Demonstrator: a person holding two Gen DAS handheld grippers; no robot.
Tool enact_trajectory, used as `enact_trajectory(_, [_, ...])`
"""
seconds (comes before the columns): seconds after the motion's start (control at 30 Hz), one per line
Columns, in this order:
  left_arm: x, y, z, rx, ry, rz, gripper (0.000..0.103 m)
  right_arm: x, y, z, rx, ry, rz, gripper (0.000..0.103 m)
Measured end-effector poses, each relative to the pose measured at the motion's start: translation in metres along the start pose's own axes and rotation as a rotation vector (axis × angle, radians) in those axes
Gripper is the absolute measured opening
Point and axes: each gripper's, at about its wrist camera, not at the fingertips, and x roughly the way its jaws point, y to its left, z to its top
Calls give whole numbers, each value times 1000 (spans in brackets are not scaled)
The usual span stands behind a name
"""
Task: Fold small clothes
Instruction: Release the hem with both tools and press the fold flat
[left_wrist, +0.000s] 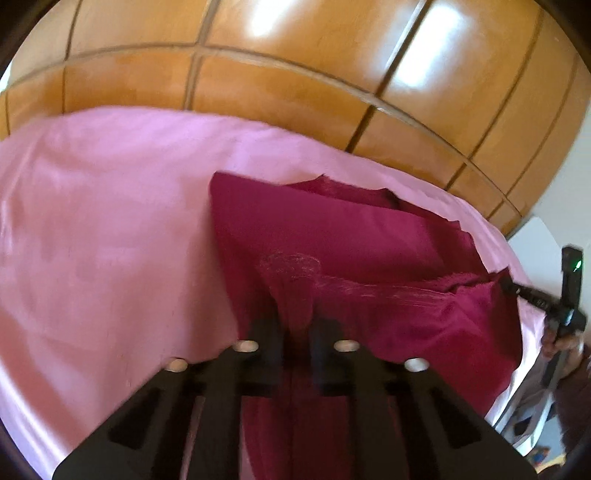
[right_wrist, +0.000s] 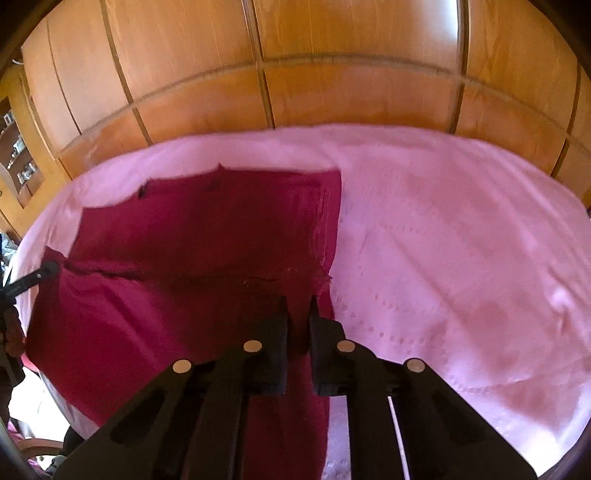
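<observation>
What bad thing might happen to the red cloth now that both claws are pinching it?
1. The left gripper and right gripper each pinch only a small bit of the red cloth at its near edge, so a corner might slip out and the fold would flop.
2. The cloth hangs in ripples between the two grips, so it may land wrinkled or crooked.
3. Dragging it could bunch up the pink sheet.

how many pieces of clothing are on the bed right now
1. A single dark red garment lies on the pink sheet, its near edge pinched by the left gripper and right gripper. Others could be outside the views.
</observation>
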Motion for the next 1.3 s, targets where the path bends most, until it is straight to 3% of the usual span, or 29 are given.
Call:
enact_trajectory(0.1, [-11,-4,2,10,-40,-11,6,-20,3,10,-6,-55,10,7])
enact_trajectory(0.23, [-30,2,18,-50,-116,-33,6,-35,10,32,-9,-118,28,7])
enact_trajectory(0.43, [-23,8,66,-80,-182,22,6,-9,10,79,20,-154,-1,7])
enact_trajectory(0.6, [17,14,100,-81,-152,118,6,48,-1,112,73,-106,-64,7])
enact_trajectory(0.77, [78,32,107,-127,-8,207,7,105,-7,116,65,5,-123,9])
enact_trajectory(0.8, [86,37,104,-143,20,225,8,114,-8,114,58,26,-136,11])
enact_trajectory(0.9, [83,41,98,-160,18,232,12,118,-12,106,48,48,-149,37])
enact_trajectory(0.93, [77,40,97,-157,9,237,13,111,-15,102,46,39,-142,50])
enact_trajectory(1.0, [63,36,91,-140,-9,242,13,96,-18,95,44,20,-125,54])
enact_trajectory(1.03, [52,34,85,-119,-18,259,18,88,-21,91,46,15,-111,55])
enact_trajectory(1.07, [46,33,78,-109,-21,266,32,76,-26,83,57,9,-82,58])
enact_trajectory(1.13, [27,34,62,-106,-28,245,49,56,-36,68,87,1,-23,60])
enact_trajectory(1.3, [-23,46,2,-192,-1,50,64,19,-51,15,169,37,146,61])
